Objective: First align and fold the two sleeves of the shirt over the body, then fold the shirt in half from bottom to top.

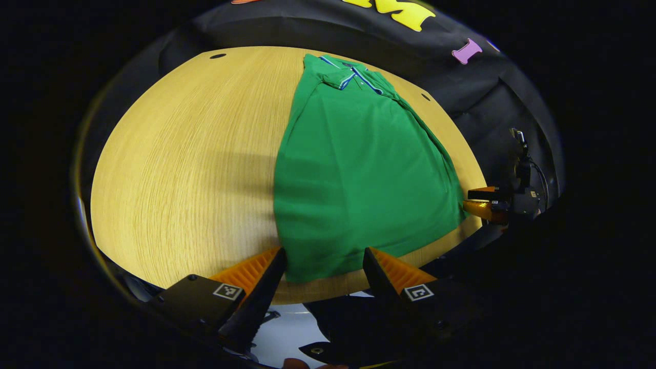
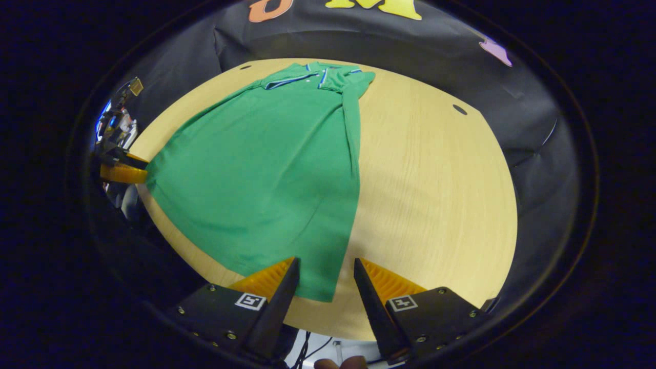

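A green polo shirt point(image 1: 359, 169) lies flat on the wooden table point(image 1: 195, 154), collar point(image 1: 348, 77) at the far end, both sleeves folded in over the body. My left gripper point(image 1: 323, 256) is open at the near edge, and the hem's left corner lies between its fingers. In the right gripper view the shirt point(image 2: 266, 164) stretches away to the collar point(image 2: 312, 77). My right gripper point(image 2: 326, 264) is open too, straddling the hem's right corner. Each gripper appears in the other's view, the right gripper point(image 1: 484, 202) and the left gripper point(image 2: 120, 169), each at the opposite hem corner.
Bare tabletop point(image 2: 435, 179) lies on both sides of the shirt. Small dark holes point(image 1: 218, 56) point(image 2: 459, 109) mark the table's far corners. The black booth cloth rises behind the table. The table's near edge is just under both grippers.
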`<state>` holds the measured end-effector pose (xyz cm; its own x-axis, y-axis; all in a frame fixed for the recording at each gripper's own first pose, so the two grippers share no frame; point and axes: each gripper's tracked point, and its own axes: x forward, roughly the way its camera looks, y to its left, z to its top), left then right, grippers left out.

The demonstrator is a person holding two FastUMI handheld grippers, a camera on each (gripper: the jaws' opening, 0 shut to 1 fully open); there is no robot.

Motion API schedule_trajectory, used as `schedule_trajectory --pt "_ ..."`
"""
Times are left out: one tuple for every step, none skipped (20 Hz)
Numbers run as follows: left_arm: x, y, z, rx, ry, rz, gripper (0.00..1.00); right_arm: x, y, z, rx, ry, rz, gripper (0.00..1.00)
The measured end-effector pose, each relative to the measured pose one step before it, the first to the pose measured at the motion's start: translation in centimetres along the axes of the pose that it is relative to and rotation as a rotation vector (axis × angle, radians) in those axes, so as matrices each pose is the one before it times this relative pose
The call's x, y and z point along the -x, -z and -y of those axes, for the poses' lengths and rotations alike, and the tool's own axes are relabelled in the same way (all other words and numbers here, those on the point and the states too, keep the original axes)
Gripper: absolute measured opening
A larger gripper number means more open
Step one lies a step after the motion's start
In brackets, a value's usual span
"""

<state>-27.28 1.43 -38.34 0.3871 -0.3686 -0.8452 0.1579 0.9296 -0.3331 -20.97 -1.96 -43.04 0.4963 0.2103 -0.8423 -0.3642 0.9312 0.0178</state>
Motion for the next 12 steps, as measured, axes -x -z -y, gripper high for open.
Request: schedule_trajectory --pt "-0.057 -0.002 0.116 -0.00387 0.00056 -0.00487 0.98 0.005 0.249 -0.296 0.00731 -0.00382 -0.00327 0.71" --pt "-0.214 -0.032 0.017 0.00194 0.00055 -0.00001 0.97 0.022 0.081 -0.243 0.00937 -0.00359 0.00309 0.71" --pt "-0.116 -0.159 -0.070 0.00794 -0.00223 -0.00006 0.95 0.023 0.210 -0.258 0.00557 -0.00470 -0.00383 0.72" --pt "0.069 0.046 -0.037 0.00851 -0.00548 -0.00050 0.93 -0.028 0.261 -0.291 -0.00174 -0.00844 -0.00221 0.72" --pt "-0.076 -0.073 -0.205 0.00599 -0.01369 -0.00192 0.86 -0.049 -0.023 -0.270 -0.00211 -0.01115 0.00449 0.72" --pt "-0.385 -0.069 -0.431 0.00525 -0.01814 -0.00295 0.82 -0.105 -0.084 0.165 0.00194 -0.00312 0.00157 0.72" --pt "-0.112 -0.251 -0.180 0.00449 -0.00962 0.00169 0.68 0.029 0.004 -0.081 0.00495 -0.00200 -0.00337 0.72" --pt "-0.234 -0.012 -0.148 -0.00014 -0.01338 -0.00307 0.61 -0.030 0.062 -0.001 0.00322 -0.00252 0.00212 0.72" --pt "0.035 -0.049 0.014 -0.00236 -0.00399 0.00202 0.49 0.087 0.068 0.018 0.00033 -0.00106 -0.00152 0.72" --pt "-0.055 0.017 -0.036 -0.01063 -0.00793 -0.00102 0.46 0.123 -0.139 -0.111 0.00205 -0.00205 0.00223 0.73" --pt "-0.019 0.019 -0.040 -0.02003 -0.00832 -0.00224 0.39 -0.049 -0.006 -0.109 0.00950 -0.00338 0.00021 0.72" --pt "-0.103 -0.004 0.046 -0.02182 -0.00657 0.00508 0.36 -0.005 0.194 -0.197 0.02039 0.00150 -0.00559 0.71"
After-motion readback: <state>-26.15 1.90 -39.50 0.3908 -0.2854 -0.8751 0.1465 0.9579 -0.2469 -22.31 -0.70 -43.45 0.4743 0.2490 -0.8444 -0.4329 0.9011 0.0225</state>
